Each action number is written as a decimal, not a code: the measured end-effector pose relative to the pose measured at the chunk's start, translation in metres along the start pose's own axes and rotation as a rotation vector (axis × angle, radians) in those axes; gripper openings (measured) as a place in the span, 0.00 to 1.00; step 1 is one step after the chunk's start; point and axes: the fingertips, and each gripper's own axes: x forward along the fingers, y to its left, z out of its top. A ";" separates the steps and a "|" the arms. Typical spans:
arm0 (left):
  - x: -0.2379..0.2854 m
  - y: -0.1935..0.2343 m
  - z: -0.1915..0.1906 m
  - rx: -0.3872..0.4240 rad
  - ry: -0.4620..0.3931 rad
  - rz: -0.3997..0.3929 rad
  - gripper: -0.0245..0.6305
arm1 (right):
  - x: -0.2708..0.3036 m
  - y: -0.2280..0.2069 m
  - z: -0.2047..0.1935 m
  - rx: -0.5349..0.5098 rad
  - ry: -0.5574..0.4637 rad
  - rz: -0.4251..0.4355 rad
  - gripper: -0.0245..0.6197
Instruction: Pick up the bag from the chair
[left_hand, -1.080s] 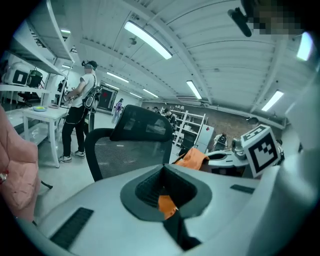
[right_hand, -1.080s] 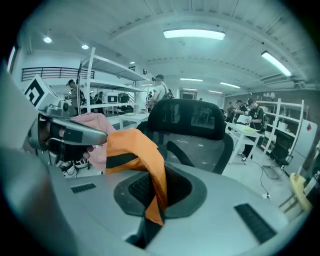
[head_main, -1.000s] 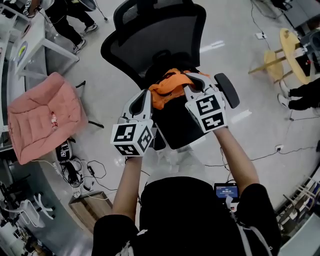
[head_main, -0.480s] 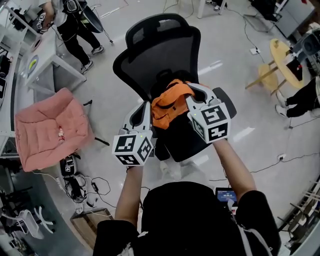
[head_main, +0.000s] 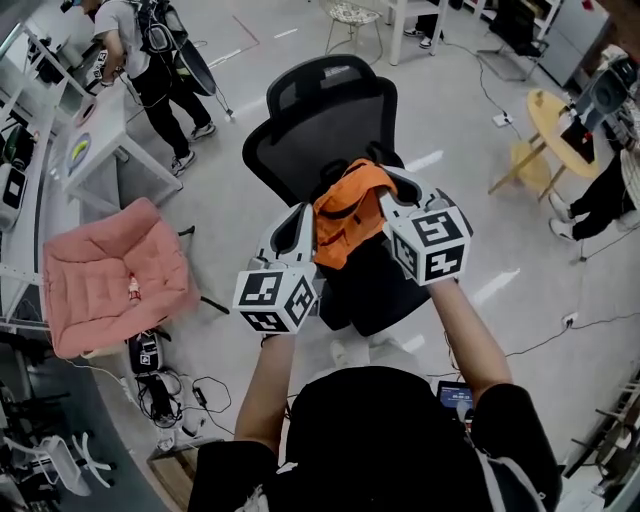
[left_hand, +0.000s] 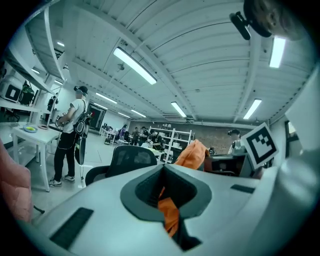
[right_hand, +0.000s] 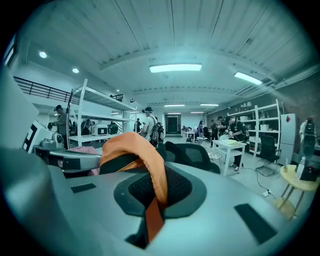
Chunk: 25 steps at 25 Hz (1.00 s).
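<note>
An orange bag (head_main: 345, 212) with black trim hangs above the seat of a black mesh office chair (head_main: 322, 115). My left gripper (head_main: 304, 214) is shut on an orange strap (left_hand: 169, 214) at the bag's left side. My right gripper (head_main: 385, 188) is shut on a strap (right_hand: 150, 200) at its right side. In the right gripper view the bag's fabric (right_hand: 131, 150) arches over the closed jaws. The left gripper view shows the bag's top (left_hand: 196, 154) beside the right gripper's marker cube (left_hand: 261, 144), with the chair's back (left_hand: 131, 159) behind.
A pink cushioned seat (head_main: 105, 272) lies to the left and a white desk (head_main: 95, 140) stands beyond it with a person (head_main: 150, 55) beside it. Cables (head_main: 172, 385) trail on the floor at lower left. A round yellow table (head_main: 562, 118) is at far right.
Both grippers have risen together with the orange bag, which has come up off the chair seat. The chair now sits further below and behind the bag.
</note>
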 end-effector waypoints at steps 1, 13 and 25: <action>-0.003 -0.002 0.006 0.007 -0.013 -0.009 0.05 | -0.003 0.002 0.003 0.000 -0.005 -0.007 0.05; -0.049 -0.014 0.022 0.043 -0.034 -0.092 0.05 | -0.039 0.032 0.016 0.007 -0.057 -0.081 0.05; -0.067 -0.029 0.019 0.053 -0.028 -0.146 0.05 | -0.074 0.051 0.013 0.062 -0.086 -0.076 0.05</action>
